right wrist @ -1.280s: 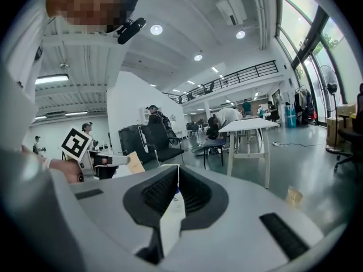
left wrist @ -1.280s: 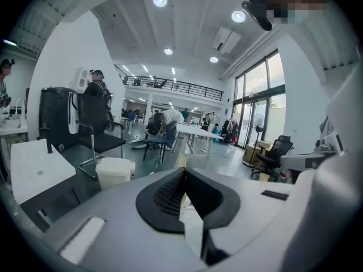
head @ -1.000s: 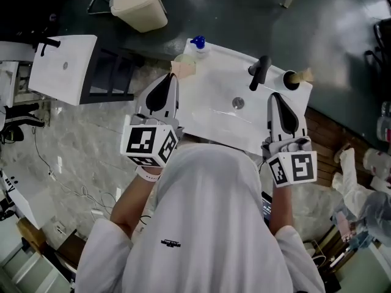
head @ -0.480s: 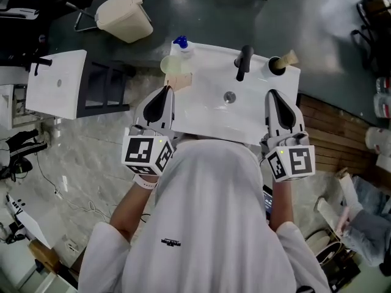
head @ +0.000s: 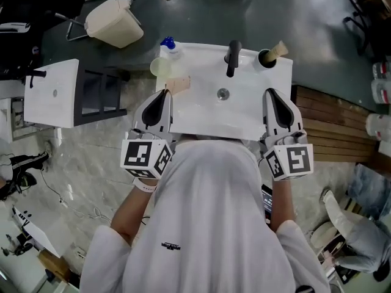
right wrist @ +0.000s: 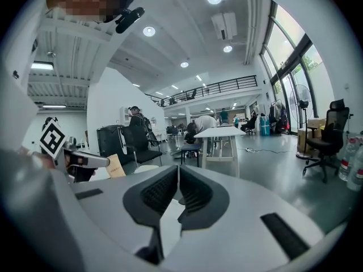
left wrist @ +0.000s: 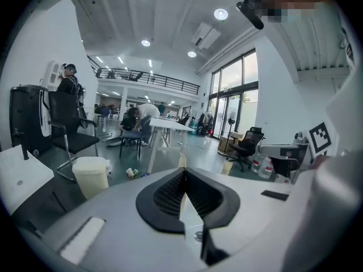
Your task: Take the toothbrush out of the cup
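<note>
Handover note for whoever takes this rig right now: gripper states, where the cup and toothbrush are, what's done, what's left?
Left gripper: jaws shut, empty, held at the sink's near left edge.
Right gripper: jaws shut, empty, at the near right edge.
Dark cup: far right corner of the sink, right of the black faucet. The toothbrush, pale handle, stands in it, leaning right.
Done: nothing; neither gripper touches the cup.
Left: probably open the right gripper, the nearer one, reach forward, grip the handle and lift it out.

Head view steeply above sink
</note>
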Tool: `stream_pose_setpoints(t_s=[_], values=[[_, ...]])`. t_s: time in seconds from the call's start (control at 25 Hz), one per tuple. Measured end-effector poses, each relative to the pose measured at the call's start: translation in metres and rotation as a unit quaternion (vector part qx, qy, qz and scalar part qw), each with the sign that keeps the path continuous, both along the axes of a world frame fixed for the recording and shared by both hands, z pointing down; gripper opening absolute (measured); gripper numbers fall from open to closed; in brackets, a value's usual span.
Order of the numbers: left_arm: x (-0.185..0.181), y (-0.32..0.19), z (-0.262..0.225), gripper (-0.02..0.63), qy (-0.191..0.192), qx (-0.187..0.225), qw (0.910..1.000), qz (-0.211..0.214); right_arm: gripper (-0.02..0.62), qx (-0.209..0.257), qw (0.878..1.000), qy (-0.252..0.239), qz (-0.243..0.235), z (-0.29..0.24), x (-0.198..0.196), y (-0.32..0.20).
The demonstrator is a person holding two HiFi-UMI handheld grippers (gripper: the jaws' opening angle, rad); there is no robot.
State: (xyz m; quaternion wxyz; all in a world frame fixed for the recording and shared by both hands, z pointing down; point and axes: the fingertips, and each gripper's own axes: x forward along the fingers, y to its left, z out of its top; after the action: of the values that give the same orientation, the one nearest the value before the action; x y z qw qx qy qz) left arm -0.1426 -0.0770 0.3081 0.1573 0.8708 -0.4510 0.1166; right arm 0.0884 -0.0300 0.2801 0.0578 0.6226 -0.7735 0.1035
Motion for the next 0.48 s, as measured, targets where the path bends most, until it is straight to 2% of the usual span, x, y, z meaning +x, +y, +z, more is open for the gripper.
stream_pose_setpoints(t_s=[0.48], values=[[0.044,-0.016,0.028,0.006,-0.018,-0.037,0.9988,0.025,0.009,-0.010,1.000,0.005,0.020,0.012,0.048,-0.025]])
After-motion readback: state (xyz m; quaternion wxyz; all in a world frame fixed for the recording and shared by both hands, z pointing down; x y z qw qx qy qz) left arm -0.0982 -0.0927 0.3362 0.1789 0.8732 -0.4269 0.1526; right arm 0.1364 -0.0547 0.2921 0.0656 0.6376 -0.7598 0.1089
